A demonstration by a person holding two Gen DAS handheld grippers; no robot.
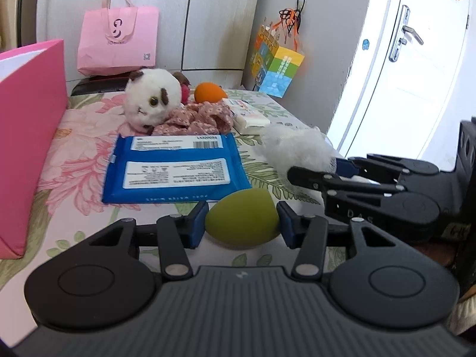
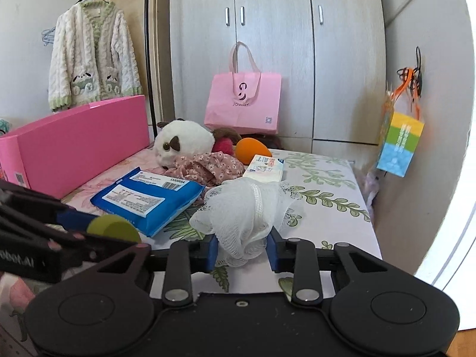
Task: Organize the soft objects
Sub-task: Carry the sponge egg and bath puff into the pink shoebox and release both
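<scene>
While both grippers have a grip on something, nothing looks sorted yet. The left gripper is clamped on the green sponge, which sits on the floral sheet — the right gripper is squeezed shut on the white bath pouf. Left lying loose: plush toy, floral cloth, orange sponge, blue wipes pack and tissue pack — presumably bound for the pink box.

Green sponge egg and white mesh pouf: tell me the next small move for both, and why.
Probably lift both straight up. The left hand-held gripper has its pads against the green sponge egg, and the right hand-held gripper pinches the white mesh pouf, yet both appear to rest on the floral cloth.
</scene>
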